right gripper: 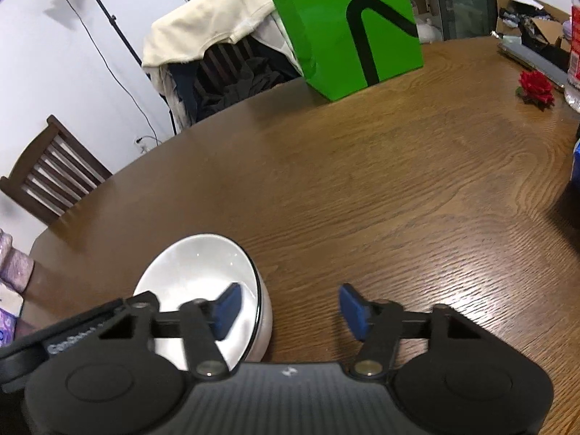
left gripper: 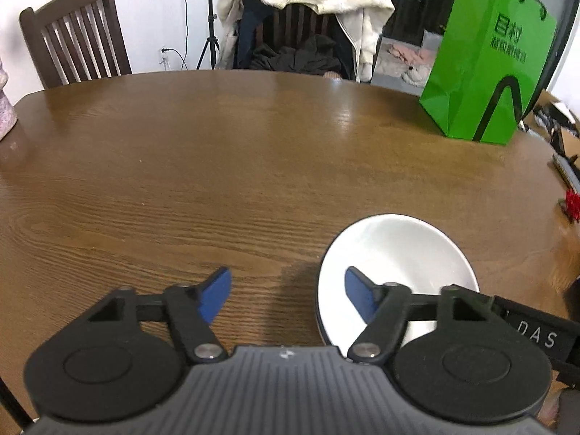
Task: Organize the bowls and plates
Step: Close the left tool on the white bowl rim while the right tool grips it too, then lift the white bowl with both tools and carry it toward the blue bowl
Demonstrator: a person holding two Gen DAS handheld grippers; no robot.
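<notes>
A white bowl with a dark rim [left gripper: 395,257] stands on the brown wooden table [left gripper: 217,166], near the front. My left gripper [left gripper: 288,295] is open; its right blue finger hangs over the bowl's left rim and its left finger is over bare wood. In the right wrist view the same bowl [right gripper: 195,272] sits at lower left. My right gripper [right gripper: 290,308] is open; its left finger is over the inside of the bowl and its right finger is outside over the table. Neither gripper holds anything.
A green paper bag [left gripper: 485,61] [right gripper: 348,25] stands at the table's far side. A red flower [right gripper: 536,87], a flat grey object and boxes lie at the right edge. Chairs [left gripper: 76,36], one draped with clothes [left gripper: 301,11], stand behind the table. A pink pack [right gripper: 11,272] sits at the left.
</notes>
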